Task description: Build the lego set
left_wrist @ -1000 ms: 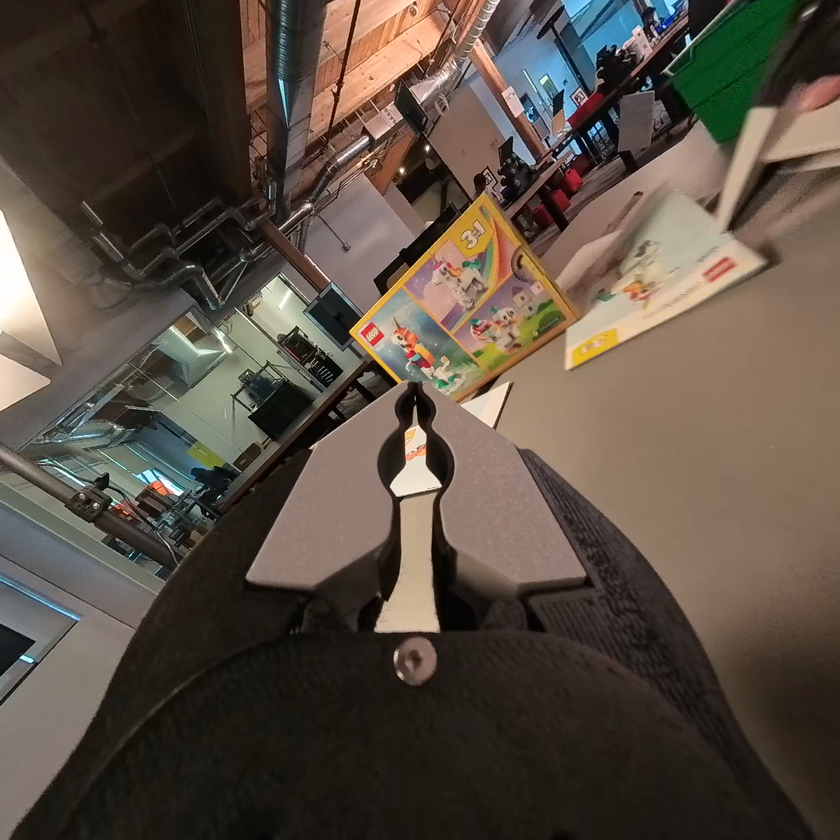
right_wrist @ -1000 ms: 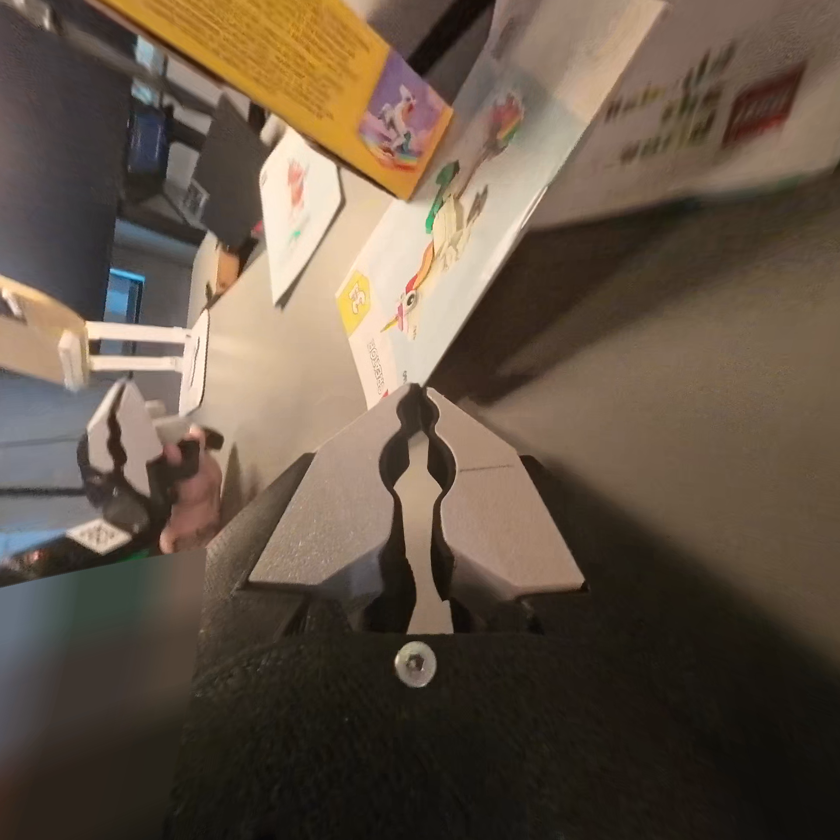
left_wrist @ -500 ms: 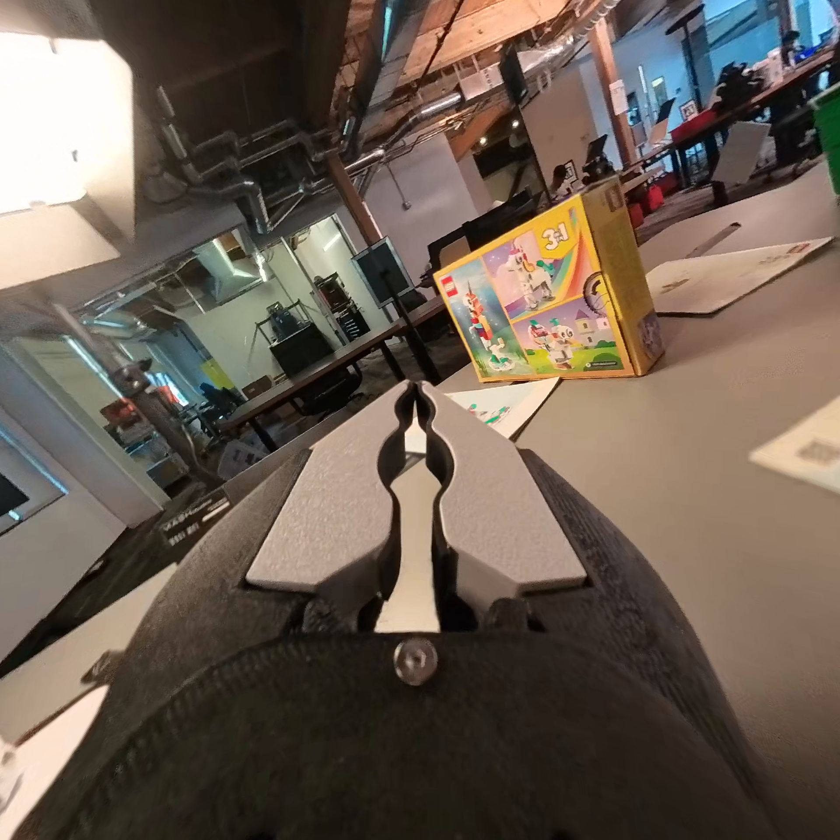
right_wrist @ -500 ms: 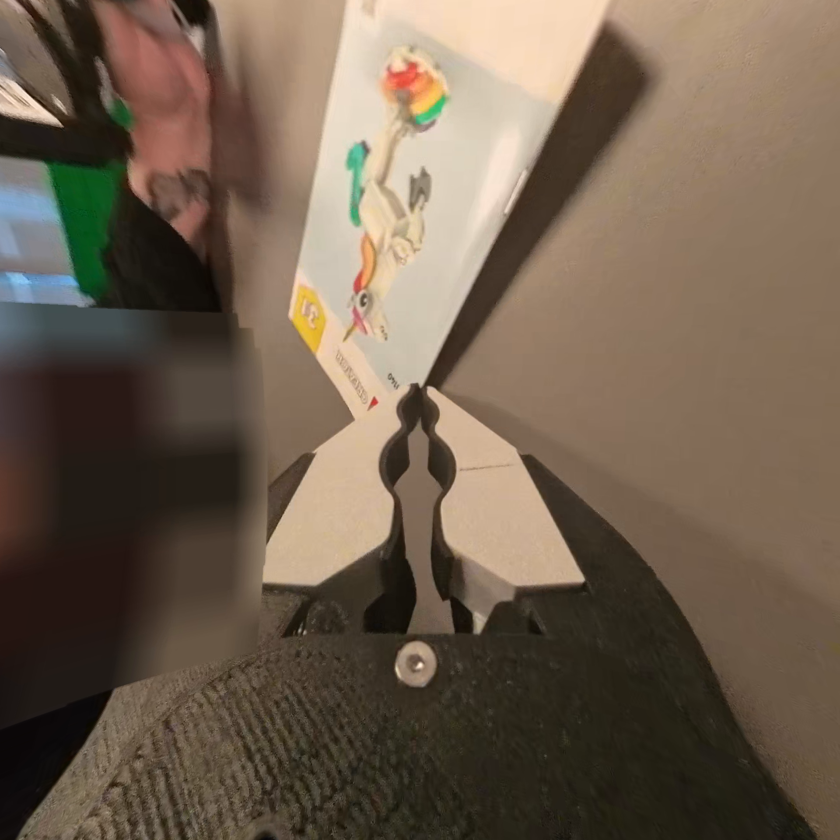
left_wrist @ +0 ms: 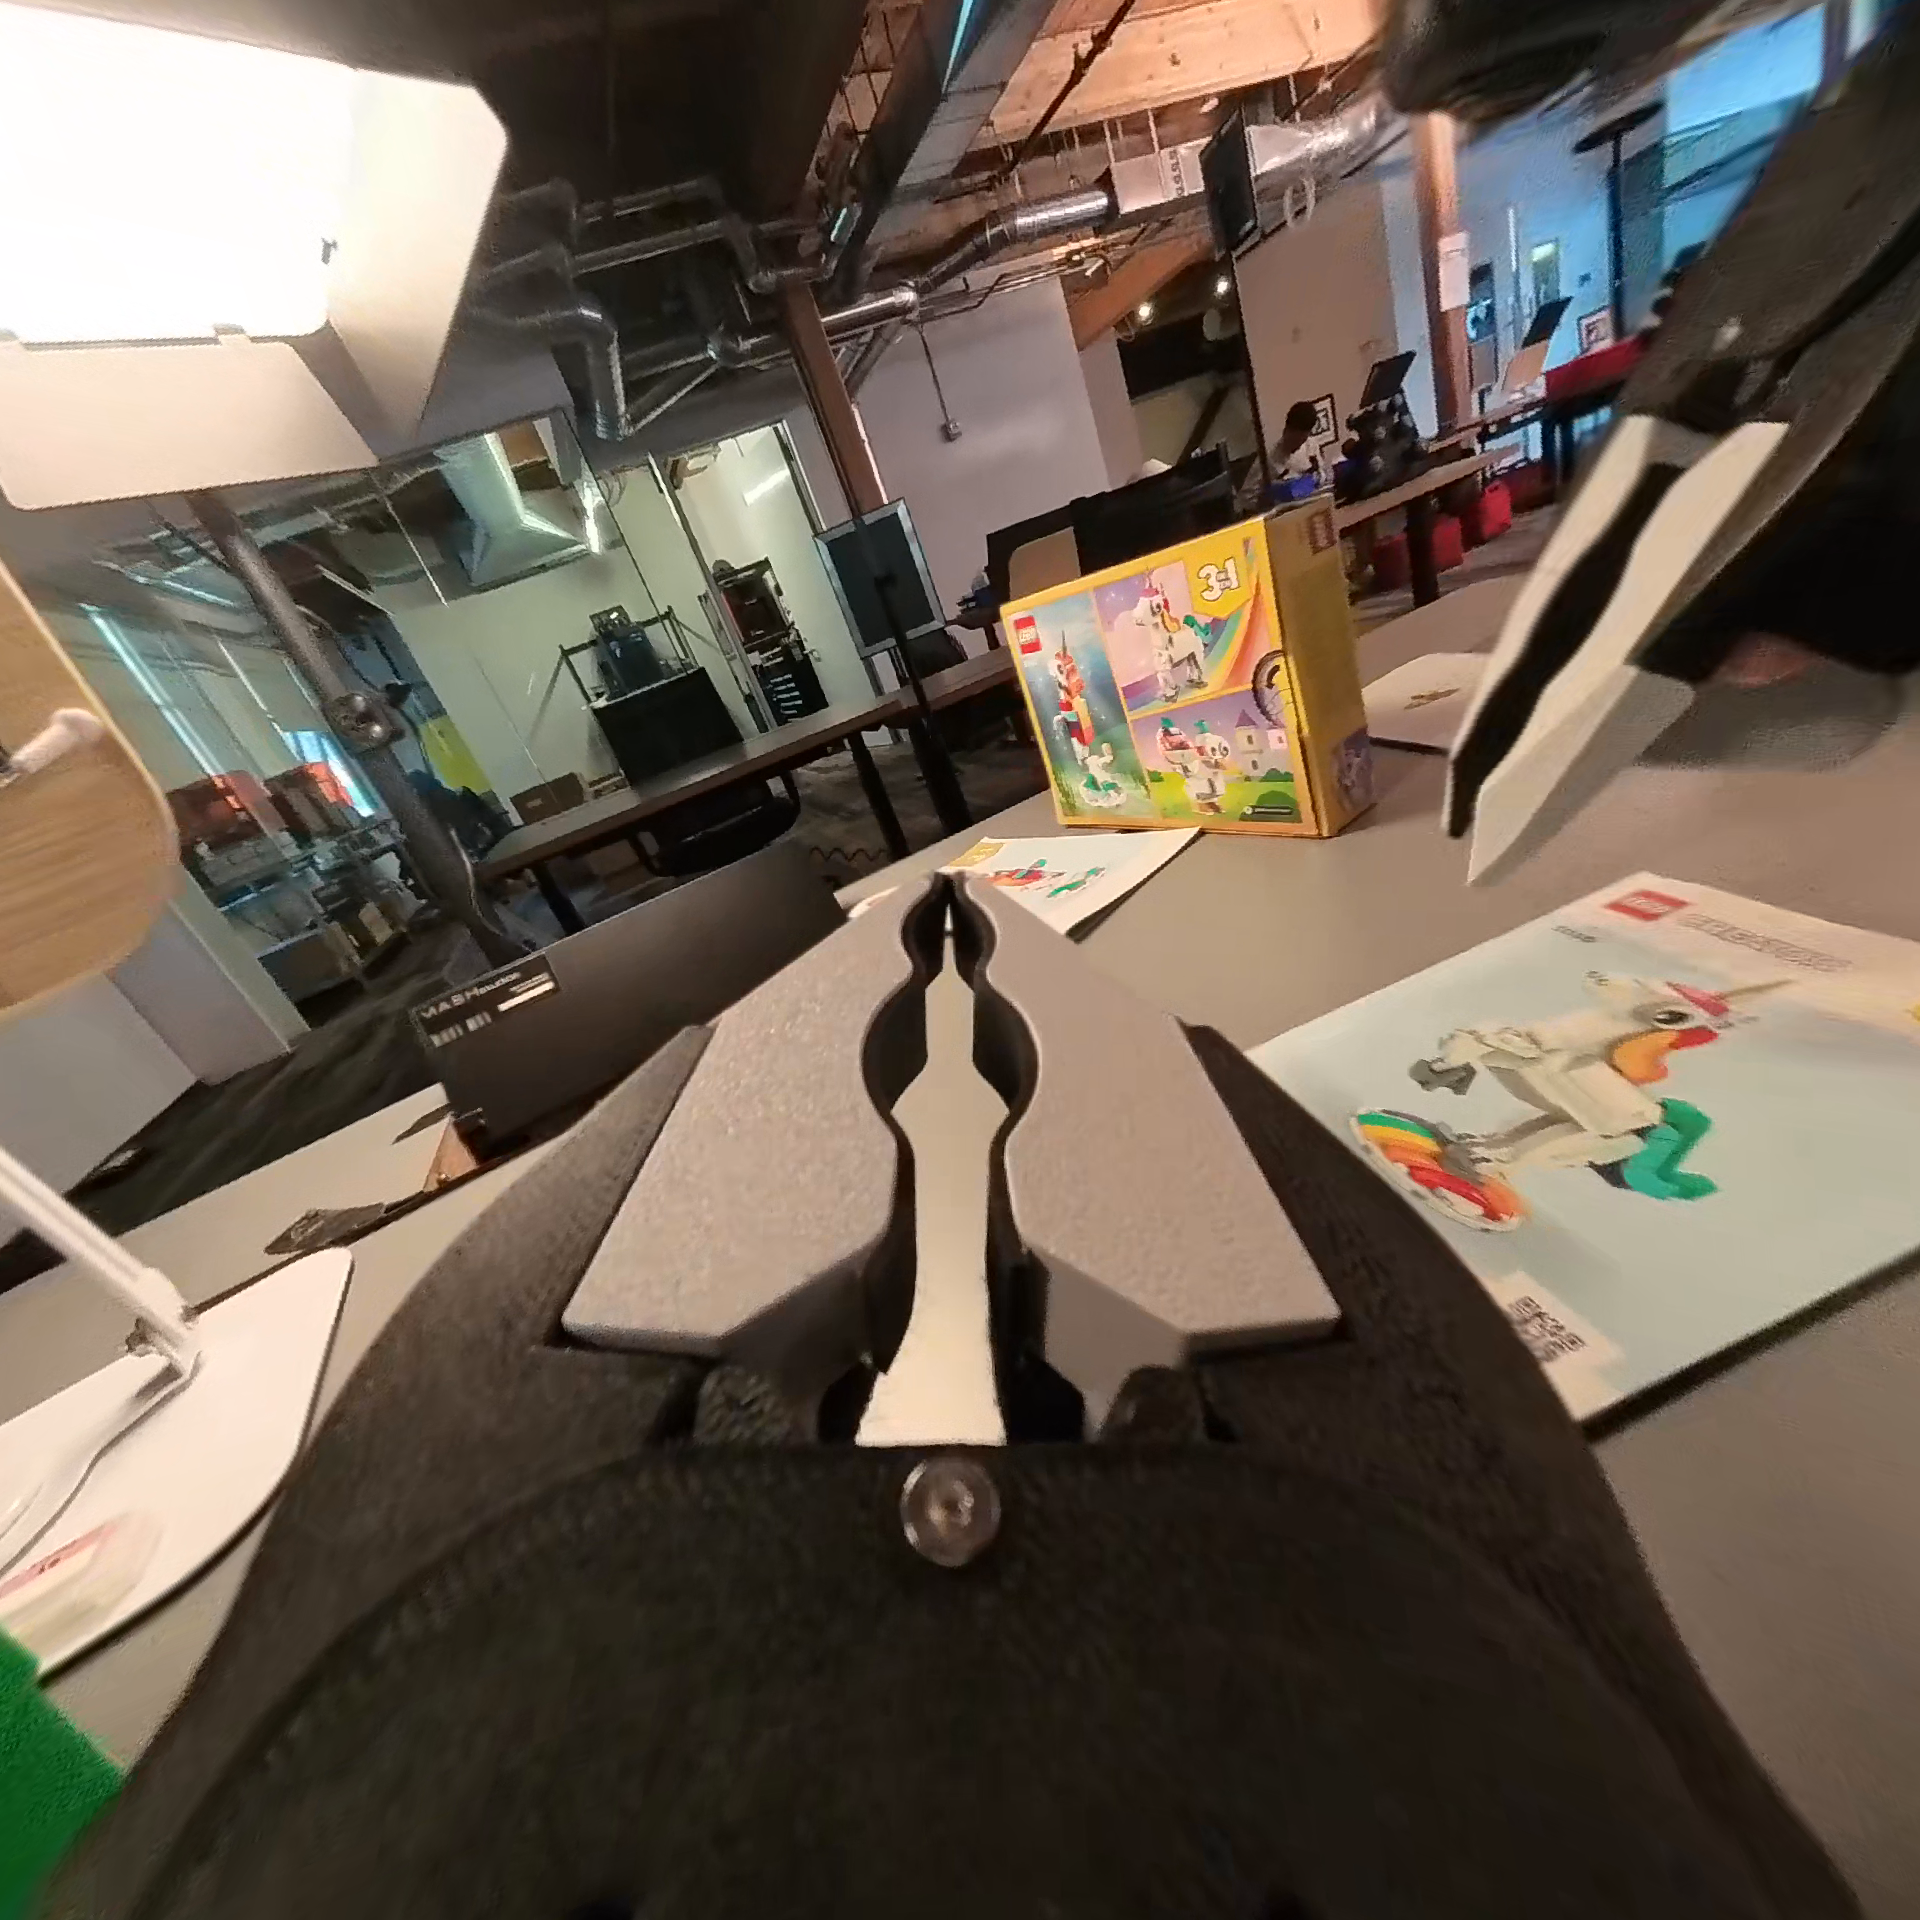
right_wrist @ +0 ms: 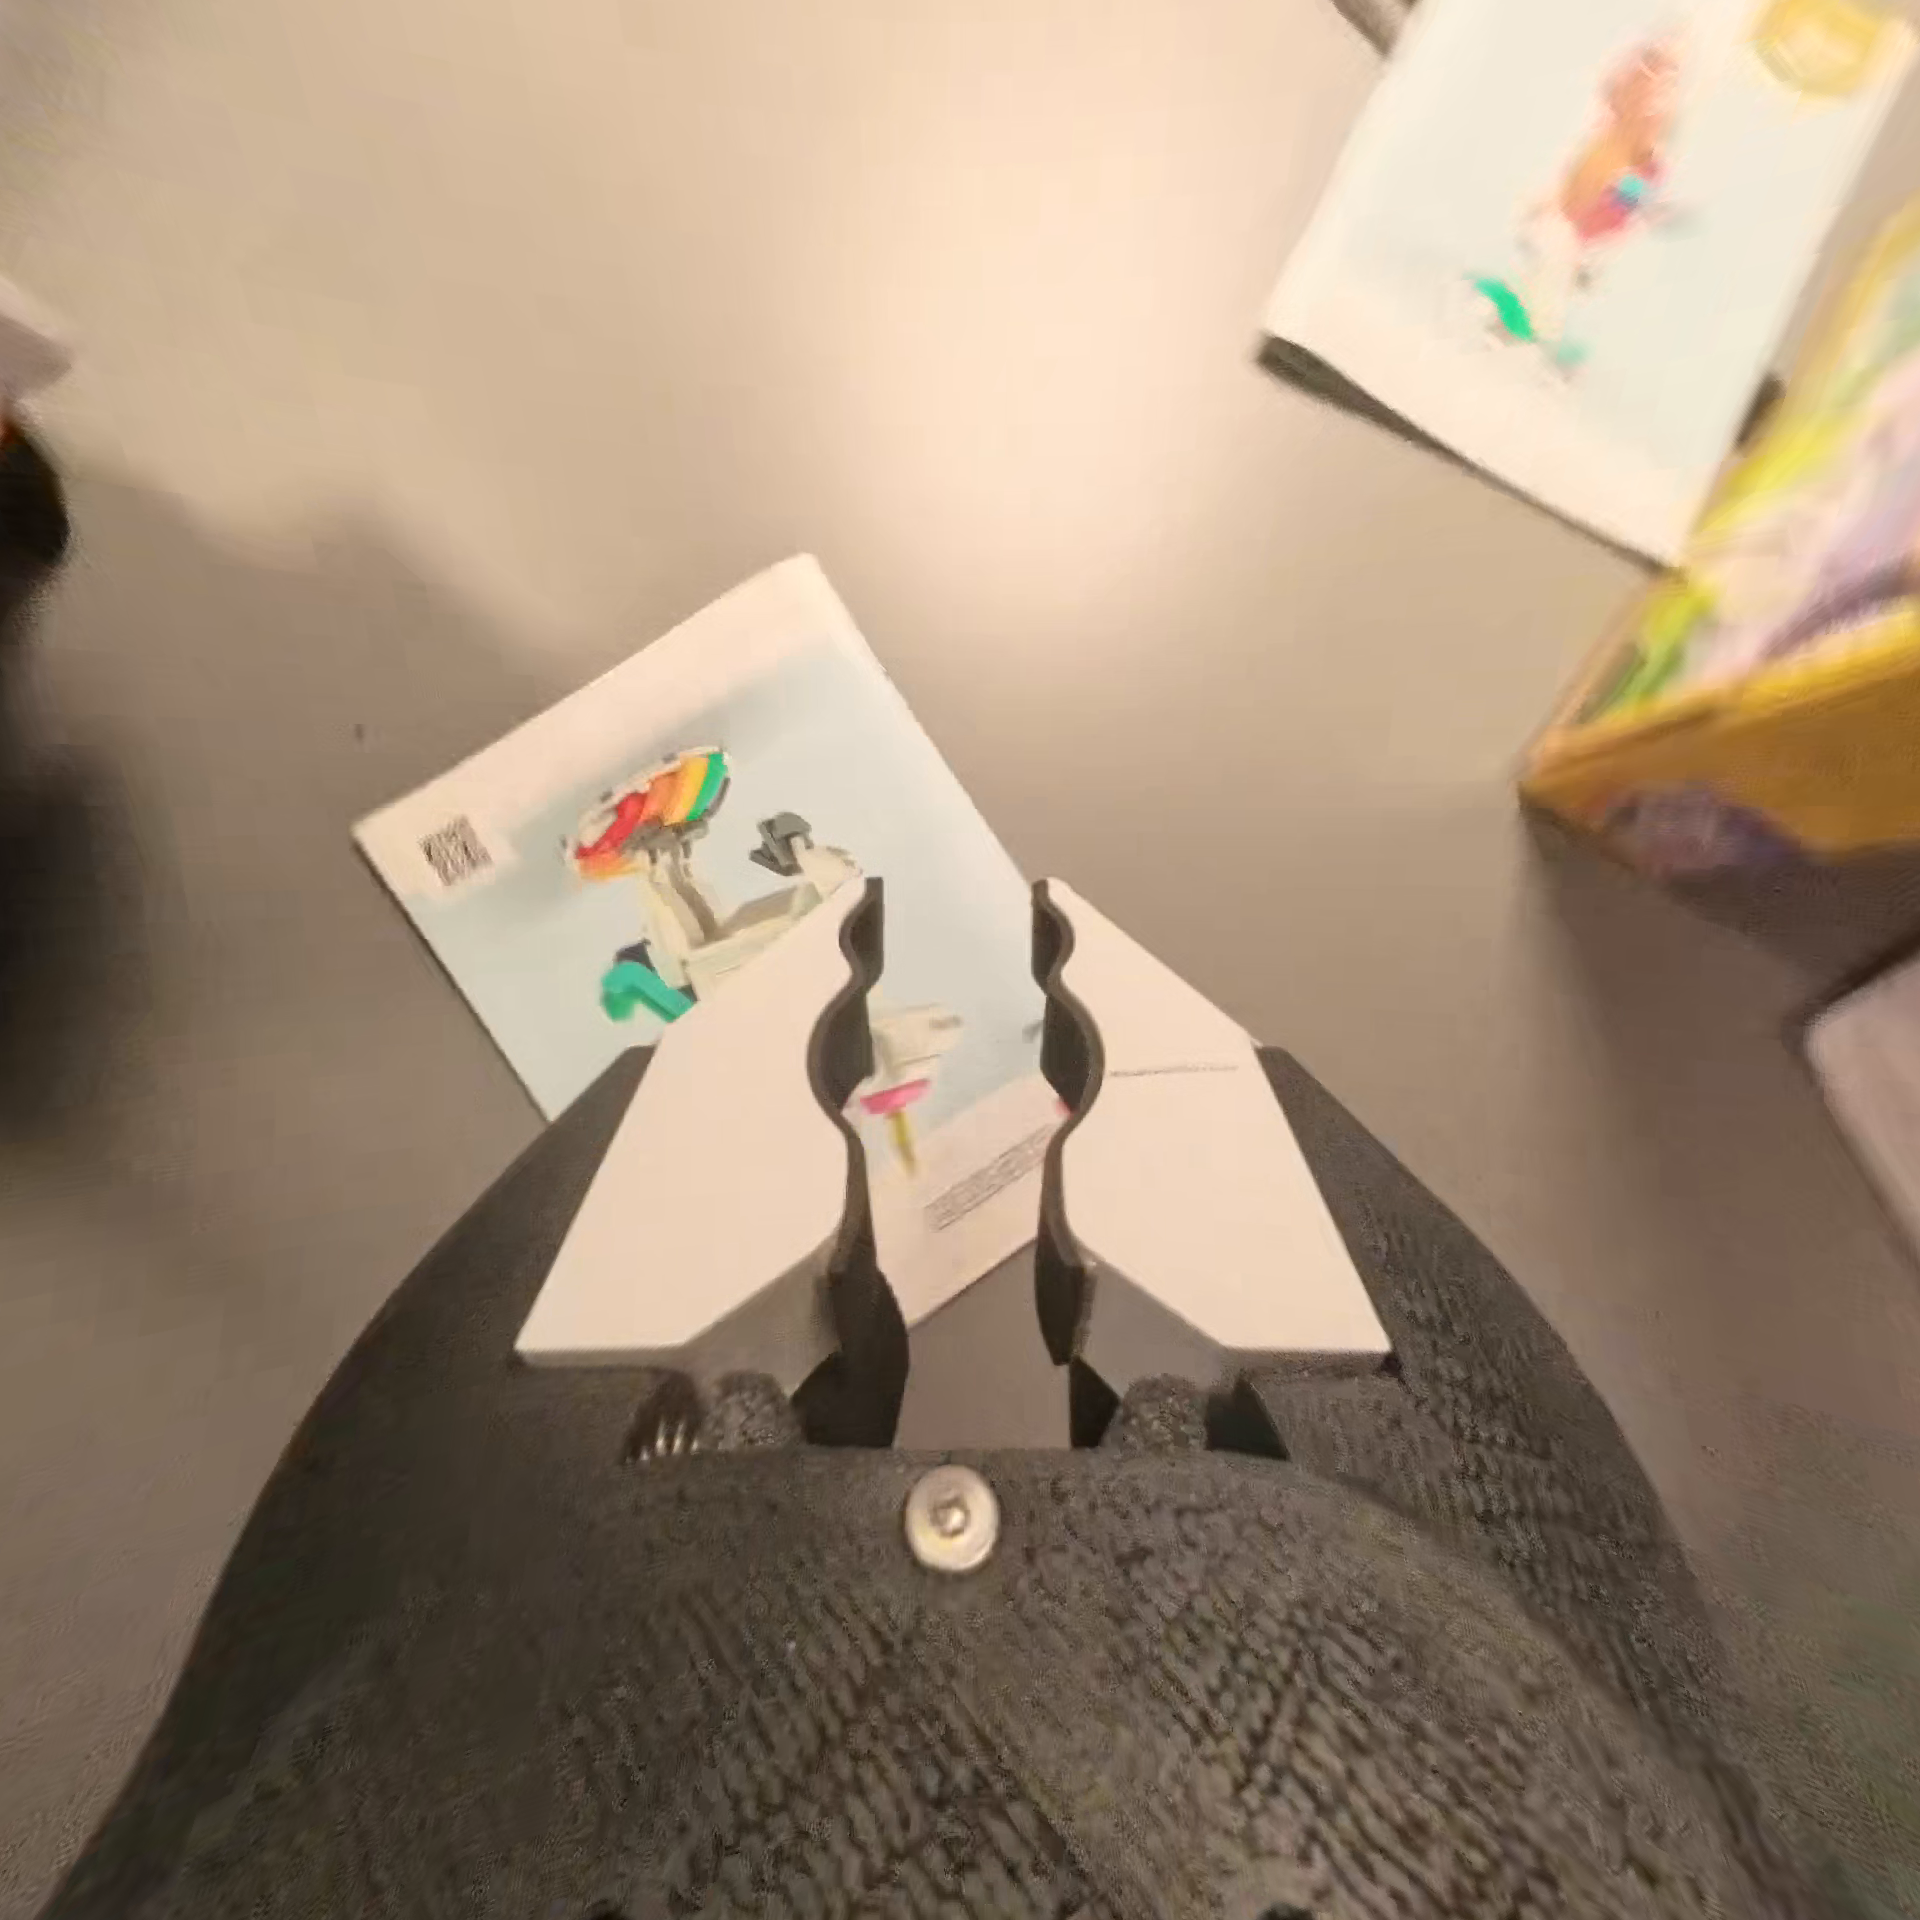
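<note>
A light-blue instruction booklet (left_wrist: pixel 1621 1122) with a unicorn picture lies flat on the grey table, right of my left gripper (left_wrist: pixel 951 894), which is shut and empty, low over the table. My right gripper (right_wrist: pixel 951 899) is open and empty, pointing down above the same booklet (right_wrist: pixel 727 862). It also shows in the left wrist view (left_wrist: pixel 1548 717), hanging over the booklet's far edge. The yellow Lego box (left_wrist: pixel 1195 686) stands upright farther back; its blurred corner shows in the right wrist view (right_wrist: pixel 1766 675).
A second booklet (left_wrist: pixel 1060 883) lies in front of the box, also in the right wrist view (right_wrist: pixel 1590 239). A white lamp base (left_wrist: pixel 208 1382) stands at the left, a black case (left_wrist: pixel 623 997) behind it. A green bin corner (left_wrist: pixel 42 1766) is at lower left. The gap from one gripper's tips to the other's is roughly 15 centimeters.
The right gripper has swung over the unicorn booklet and opened its jaws. The left gripper has levelled out and turned, bringing the booklet and the right gripper into its view.
</note>
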Demonstrator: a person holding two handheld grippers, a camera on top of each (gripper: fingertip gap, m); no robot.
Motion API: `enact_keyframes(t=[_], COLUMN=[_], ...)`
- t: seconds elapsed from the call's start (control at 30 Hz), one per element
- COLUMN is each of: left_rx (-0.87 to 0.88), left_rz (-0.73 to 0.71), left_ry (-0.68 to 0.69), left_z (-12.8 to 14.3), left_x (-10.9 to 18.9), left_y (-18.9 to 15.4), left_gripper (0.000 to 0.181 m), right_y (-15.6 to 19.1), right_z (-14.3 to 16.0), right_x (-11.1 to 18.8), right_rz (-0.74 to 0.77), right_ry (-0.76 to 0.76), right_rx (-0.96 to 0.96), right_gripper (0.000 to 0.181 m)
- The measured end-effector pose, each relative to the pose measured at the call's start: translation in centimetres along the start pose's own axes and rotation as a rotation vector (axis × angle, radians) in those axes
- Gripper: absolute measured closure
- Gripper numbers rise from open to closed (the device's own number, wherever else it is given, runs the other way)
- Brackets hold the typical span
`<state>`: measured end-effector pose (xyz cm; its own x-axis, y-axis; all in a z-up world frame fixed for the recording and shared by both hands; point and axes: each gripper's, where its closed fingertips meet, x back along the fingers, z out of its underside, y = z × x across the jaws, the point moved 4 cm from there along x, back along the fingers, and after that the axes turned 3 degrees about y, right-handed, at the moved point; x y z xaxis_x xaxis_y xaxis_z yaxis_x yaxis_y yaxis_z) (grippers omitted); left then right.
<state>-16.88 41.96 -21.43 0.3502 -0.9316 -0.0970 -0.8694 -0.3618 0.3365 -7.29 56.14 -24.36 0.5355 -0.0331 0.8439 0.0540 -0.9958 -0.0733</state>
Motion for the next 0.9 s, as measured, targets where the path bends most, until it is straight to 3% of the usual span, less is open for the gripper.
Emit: enact_keyframes(t=[0.17,0.3,0.43,0.6,0.9], left_rx=[0.022,0.017,-0.003,0.007,0.013], left_rz=[0.001,0.017,0.017,0.017,-0.001], left_ry=[0.029,0.036,0.031,0.035,0.026], left_z=[0.3,0.3,0.2,0.3,-0.2], left_x=[-0.1,-0.3,-0.4,-0.5,-0.2], left_y=[0.2,-0.1,-0.4,-0.3,0.4], left_gripper=[0.181,0.181,0.181,0.181,0.181], right_y=[4.0,5.7,5.7,4.6,6.4], right_z=[3.9,5.8,5.8,4.5,2.5], right_x=[-0.5,-1.0,-1.2,-2.0,-2.9], right_rz=[0.062,0.157,0.212,0.131,-0.267], right_ry=[-0.059,-0.078,-0.078,-0.069,-0.012], right_rx=[-0.342,-0.398,-0.399,-0.297,0.298], right_gripper=[0.145,0.146,0.146,0.143,0.161])
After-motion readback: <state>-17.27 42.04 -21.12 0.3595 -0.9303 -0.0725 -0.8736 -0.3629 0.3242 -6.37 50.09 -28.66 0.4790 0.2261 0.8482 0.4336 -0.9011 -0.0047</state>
